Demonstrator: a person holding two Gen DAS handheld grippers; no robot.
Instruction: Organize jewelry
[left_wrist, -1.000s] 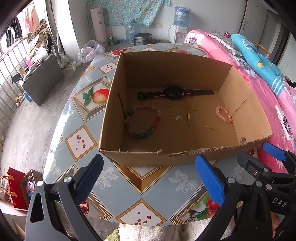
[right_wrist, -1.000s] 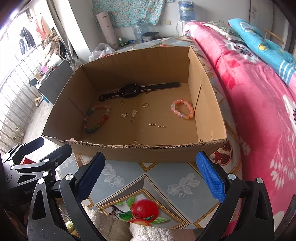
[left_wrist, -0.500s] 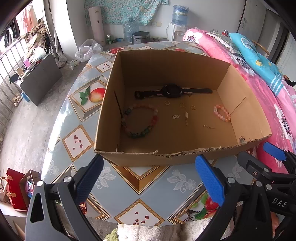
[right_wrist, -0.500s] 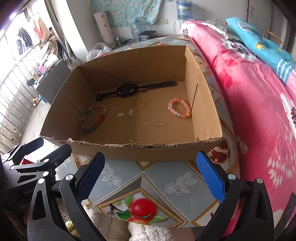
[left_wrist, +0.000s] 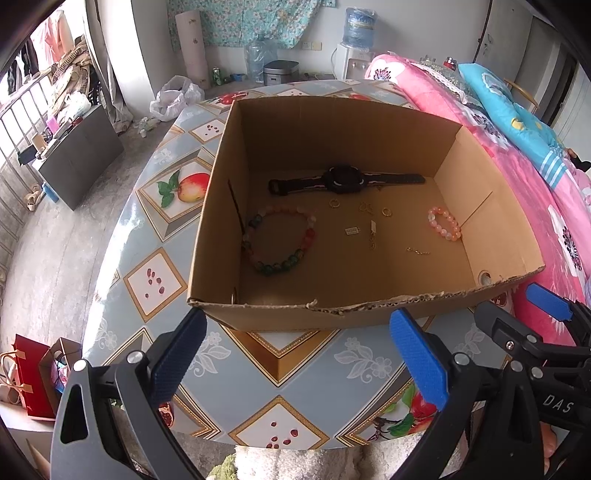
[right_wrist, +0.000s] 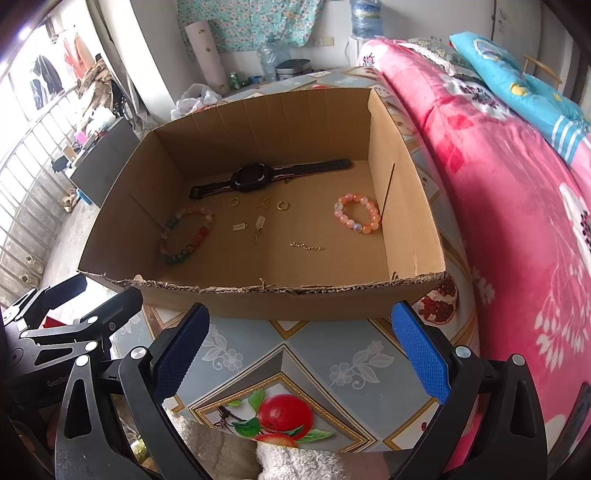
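Observation:
An open cardboard box (left_wrist: 332, 306) (right_wrist: 258, 295) stands on the table and holds jewelry. A black watch (left_wrist: 341, 180) (right_wrist: 255, 178) lies at the back. A multicoloured bead bracelet (left_wrist: 279, 240) (right_wrist: 186, 234) lies at the left, a pink bead bracelet (left_wrist: 445, 223) (right_wrist: 357, 218) at the right. Small gold rings (left_wrist: 334, 202) (right_wrist: 283, 205), charms and a short chain (left_wrist: 417, 251) (right_wrist: 307, 246) lie between them. My left gripper (left_wrist: 295, 354) and right gripper (right_wrist: 301, 350) are both open and empty, in front of the box's near wall.
The table (left_wrist: 295, 354) has a patterned fruit-print cover and a rounded edge. A bed with pink bedding (right_wrist: 517, 166) runs along the right. A dark cabinet (left_wrist: 79, 155) and red bags (left_wrist: 29, 373) stand on the floor at the left.
Both grippers have pulled back and risen a little, so the box looks slightly smaller and farther. The jewelry has not moved. Both grippers stay open.

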